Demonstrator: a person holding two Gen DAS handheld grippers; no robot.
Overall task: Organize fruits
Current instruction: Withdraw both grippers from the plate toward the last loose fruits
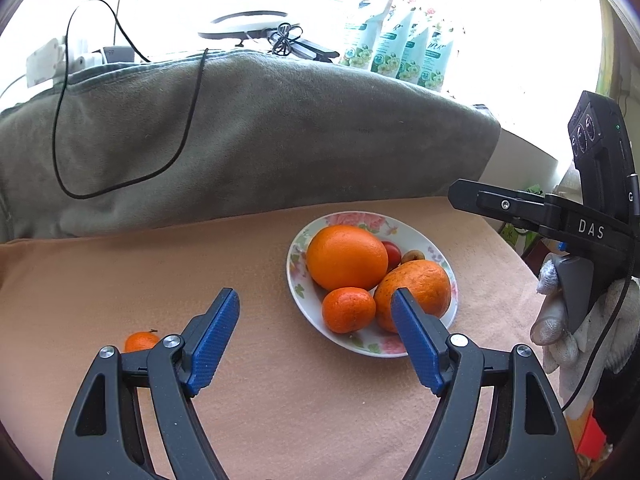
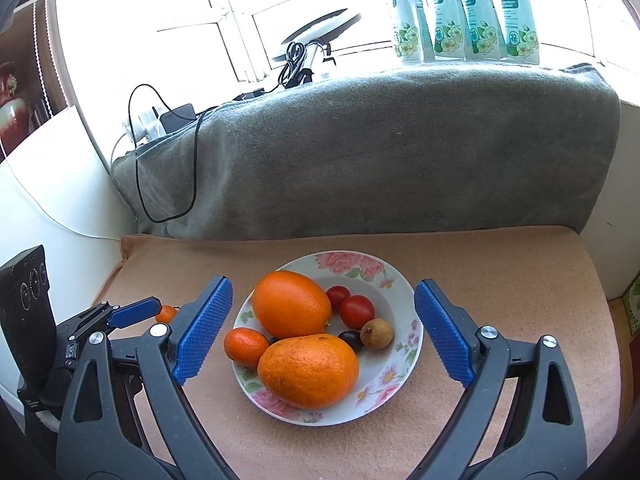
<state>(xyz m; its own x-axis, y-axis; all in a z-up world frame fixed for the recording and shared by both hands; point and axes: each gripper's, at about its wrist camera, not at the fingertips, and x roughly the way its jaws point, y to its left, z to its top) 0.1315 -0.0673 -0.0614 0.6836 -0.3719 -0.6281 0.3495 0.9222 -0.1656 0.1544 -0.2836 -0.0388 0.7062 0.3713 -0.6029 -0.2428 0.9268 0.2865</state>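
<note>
A floral plate (image 2: pixel 394 280) (image 1: pixel 304 304) on the peach cloth holds two large oranges (image 2: pixel 291 304) (image 2: pixel 308 370), a small mandarin (image 2: pixel 245 346), two red tomatoes (image 2: pixel 357 311), a dark fruit (image 2: pixel 351 339) and a brown longan (image 2: pixel 376 333). Another small mandarin (image 1: pixel 140 341) (image 2: pixel 166 313) lies on the cloth left of the plate. My left gripper (image 1: pixel 316 320) is open and empty, just left of the plate, with the loose mandarin by its left finger. My right gripper (image 2: pixel 323 320) is open and empty, its fingers either side of the plate from the near side.
A grey blanket-covered ledge (image 2: pixel 380 152) rises behind the cloth, with a black cable (image 2: pixel 168 184) draped over it. Several detergent pouches (image 2: pixel 464 12) and a ring lamp (image 2: pixel 320 28) stand on it by the window. A white wall (image 2: pixel 52 200) is at left.
</note>
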